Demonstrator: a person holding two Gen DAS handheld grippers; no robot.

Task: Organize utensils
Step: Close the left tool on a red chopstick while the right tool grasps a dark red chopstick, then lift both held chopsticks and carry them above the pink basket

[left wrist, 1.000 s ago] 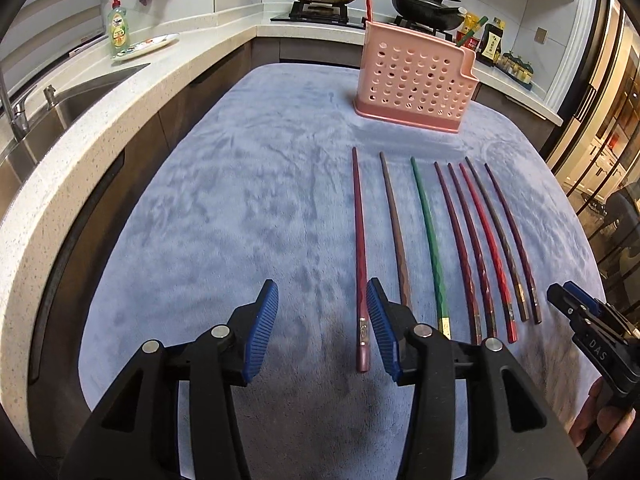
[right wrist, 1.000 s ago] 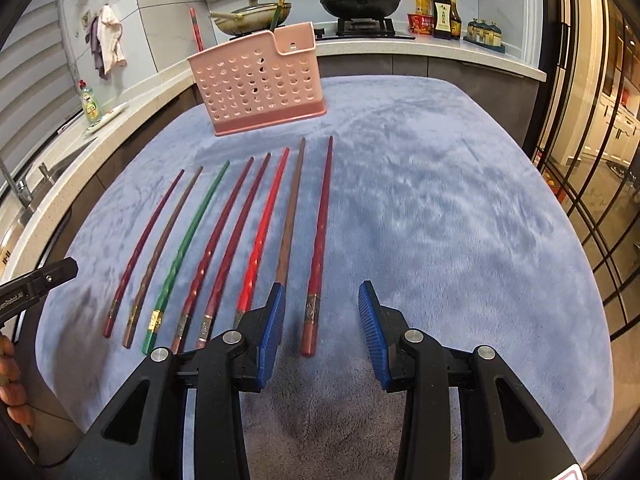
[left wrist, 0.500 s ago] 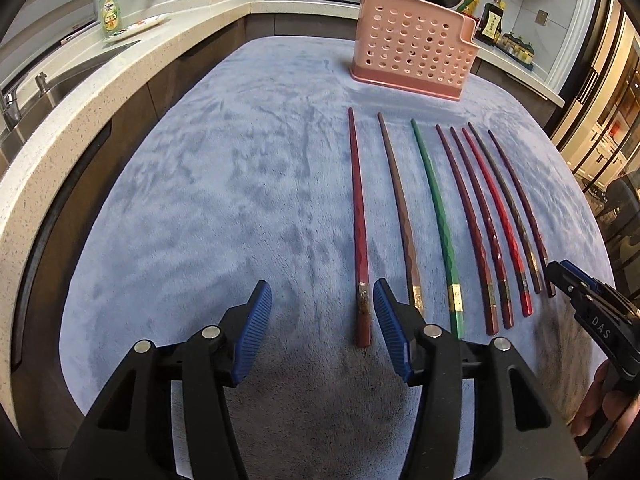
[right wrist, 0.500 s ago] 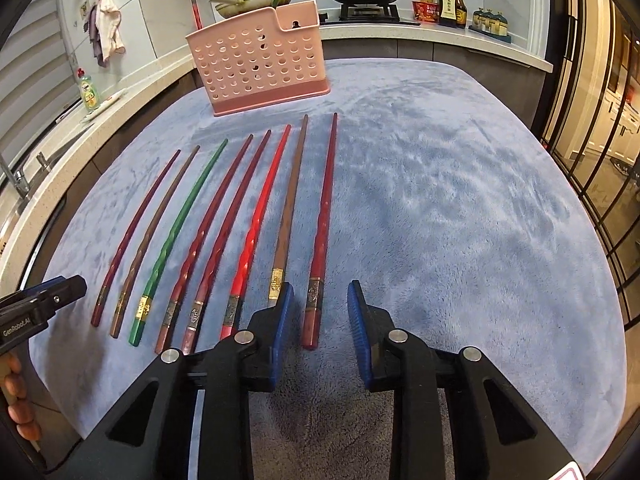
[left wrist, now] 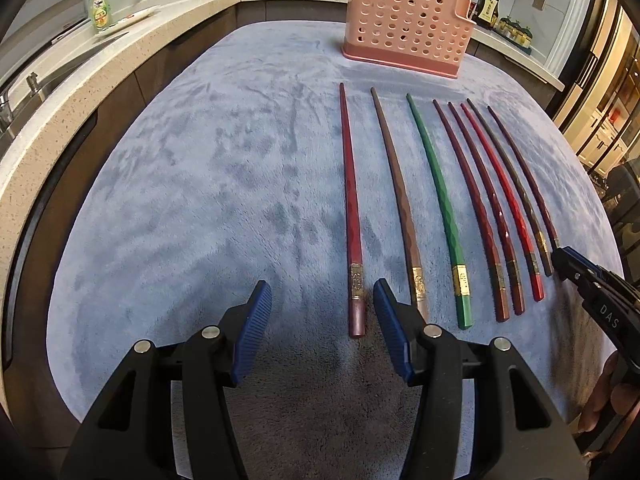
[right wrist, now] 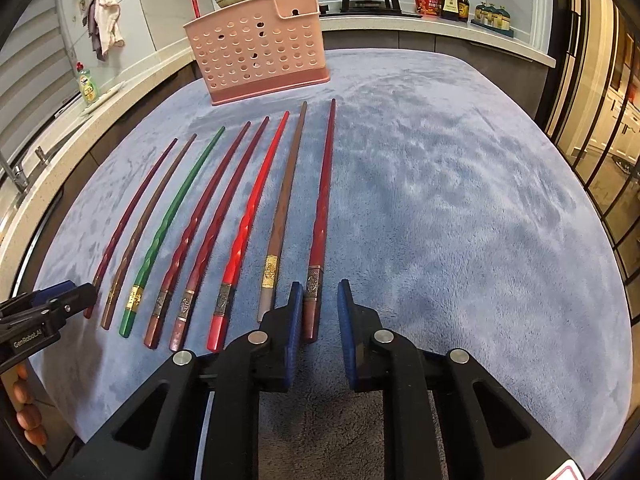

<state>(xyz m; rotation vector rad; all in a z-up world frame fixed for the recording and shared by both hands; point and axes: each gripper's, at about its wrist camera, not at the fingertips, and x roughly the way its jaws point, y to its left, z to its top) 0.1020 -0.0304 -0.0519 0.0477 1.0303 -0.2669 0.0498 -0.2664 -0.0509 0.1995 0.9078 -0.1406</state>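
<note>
Now eight slender lacquered chopsticks (right wrist: 248,216) lie parallel on grey-blue plush cloth (right wrist: 440,200); left gripper (left wrist: 322,322) gapes empty, right gripper (right wrist: 318,312) half-open straddles the dark-red chopstick (right wrist: 322,220).

Right tongs (right wrist: 318,308) (jaws apart) straddling rightmost dark-red chopstick (right wrist: 322,216) on blue mat (right wrist: 460,200)

A table covered by a plush blue-grey cloth (right wrist: 460,208) carries everything. A pink holed holder (right wrist: 260,60) stands upright on it toward 12 o'clock. Eight chopsticks (right wrist: 248,216) lie flat side by side in a row from about 9 o'clock to the centre, thin tips toward the holder; one is green (left wrist: 438,204), one bright red (right wrist: 256,216), the others dark red or brown.
</note>
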